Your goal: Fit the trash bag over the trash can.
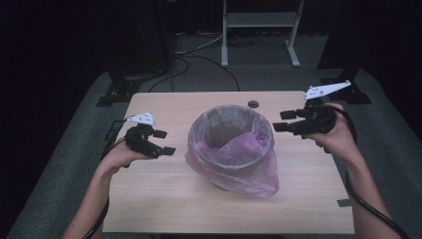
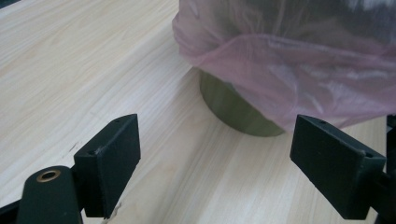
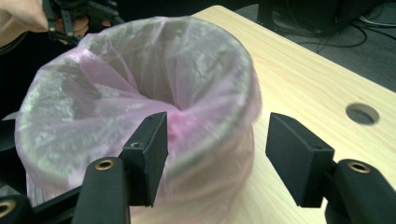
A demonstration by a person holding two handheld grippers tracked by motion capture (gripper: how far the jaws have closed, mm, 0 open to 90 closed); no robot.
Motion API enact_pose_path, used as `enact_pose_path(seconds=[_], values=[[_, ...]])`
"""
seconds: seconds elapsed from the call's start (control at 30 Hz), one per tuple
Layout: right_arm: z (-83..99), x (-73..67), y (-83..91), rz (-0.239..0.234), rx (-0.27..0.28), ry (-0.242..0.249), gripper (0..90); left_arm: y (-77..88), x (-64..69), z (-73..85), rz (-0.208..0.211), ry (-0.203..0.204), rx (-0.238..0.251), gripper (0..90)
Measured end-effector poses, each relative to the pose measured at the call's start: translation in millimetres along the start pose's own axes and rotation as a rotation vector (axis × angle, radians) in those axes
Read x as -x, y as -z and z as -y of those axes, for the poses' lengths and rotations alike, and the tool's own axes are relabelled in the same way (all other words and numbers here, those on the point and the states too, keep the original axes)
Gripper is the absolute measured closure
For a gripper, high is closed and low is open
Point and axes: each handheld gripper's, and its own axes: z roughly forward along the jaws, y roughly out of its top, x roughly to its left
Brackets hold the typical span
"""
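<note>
At the left of the high view we hold our left gripper (image 1: 165, 141) just above the table (image 1: 149, 199), well apart from the bin (image 1: 231, 149) and pointing toward it. Its jaws stand wide, with bare wood between them; in the left gripper view the left gripper (image 2: 215, 158) looks past its two black pads at the bin's dark green wall (image 2: 233, 109), which shows below the hem of the bag (image 2: 299, 70). In the middle of the table stands the bin, upright and round, lined with a thin pink bag. The bag is folded out over the rim and hangs down the outside, longest on the near right side, where it nearly reaches the tabletop; inside, a slack fold sags across the opening. Just behind the bin a small round hole (image 1: 253, 104) sits in the tabletop. At the right we hold our right gripper (image 1: 279, 121) level beside the bin's far right rim, near it but not touching. Its jaws are spread and grip nothing; in the right gripper view the right gripper (image 3: 217, 154) faces the bag-covered rim (image 3: 224, 135), which lies beyond the gap between the pads, and our left hand (image 3: 28, 21) shows across the bin at the top left corner.
</note>
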Motion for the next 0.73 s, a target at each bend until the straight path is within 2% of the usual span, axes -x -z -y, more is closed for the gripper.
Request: enact_pose_path(seconds=[0.17,0.37,0.73], values=[[25.7,6.5,9.5,0.035,0.002,-0.037,37.7,1.8,4.7,12.8,-0.016,0.005,0.008,14.9],[66.6,12.3,16.7,0.063,0.02,-0.098,35.6,4.5,10.6,28.3,-0.031,0.016,0.016,14.8],[149.9,5.4,19.7,0.095,0.051,-0.216,32.6,4.4,26.1,58.3,-0.045,0.028,0.013,14.8]])
